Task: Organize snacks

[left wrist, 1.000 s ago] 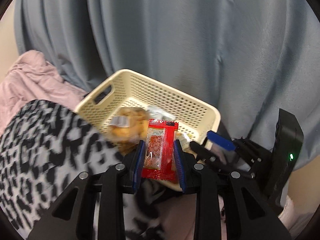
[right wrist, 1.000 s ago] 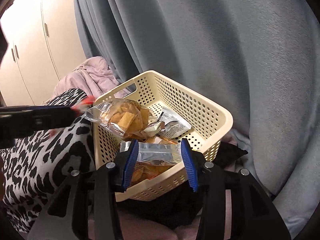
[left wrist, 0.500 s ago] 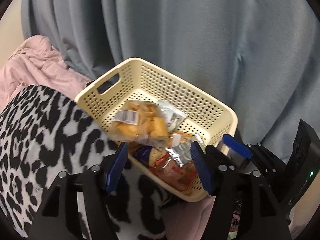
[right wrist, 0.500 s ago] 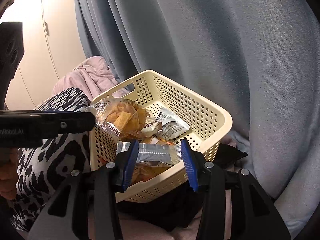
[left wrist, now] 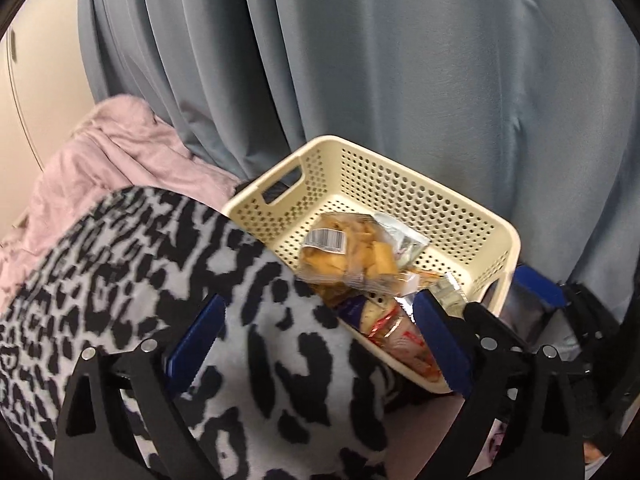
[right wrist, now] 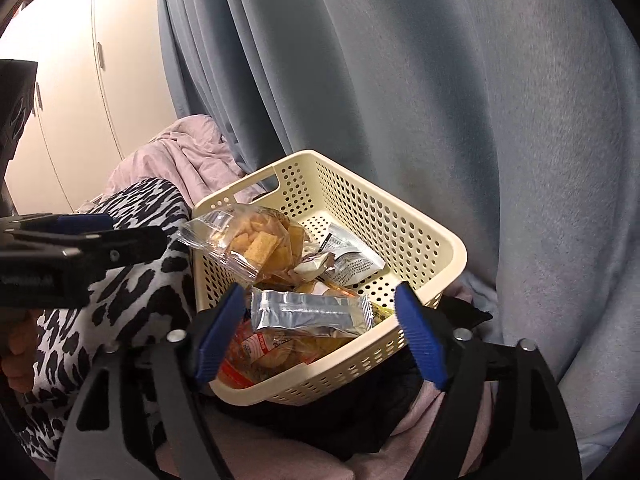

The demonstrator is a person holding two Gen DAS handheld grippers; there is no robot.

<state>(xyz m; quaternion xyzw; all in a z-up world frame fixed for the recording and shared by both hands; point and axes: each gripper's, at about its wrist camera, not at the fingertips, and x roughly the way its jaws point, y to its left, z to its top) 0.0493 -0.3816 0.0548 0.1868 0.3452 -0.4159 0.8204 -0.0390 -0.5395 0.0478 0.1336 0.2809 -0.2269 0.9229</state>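
A cream perforated basket (left wrist: 404, 196) (right wrist: 424, 236) holds several snack packets. A clear bag of orange crackers (left wrist: 344, 256) (right wrist: 260, 244) lies on top at its left. A silver packet (right wrist: 310, 314) lies loose at the near end, between the open jaws of my right gripper (right wrist: 320, 334) without being squeezed. A red packet (left wrist: 404, 336) lies at the basket's near corner. My left gripper (left wrist: 316, 344) is open and empty, over the leopard-print blanket just left of the basket; it also shows in the right wrist view (right wrist: 80, 236).
A leopard-print blanket (left wrist: 120, 280) lies left of the basket, with pink bedding (left wrist: 112, 160) behind. A grey-blue curtain (left wrist: 360, 60) hangs close behind the basket. Black cloth (right wrist: 320, 420) lies under it. Cream cupboard doors (right wrist: 80, 80) stand at far left.
My left gripper let go of the red packet into the basket, opened wide and drew back left over the blanket. My right gripper opened and released the silver packet.
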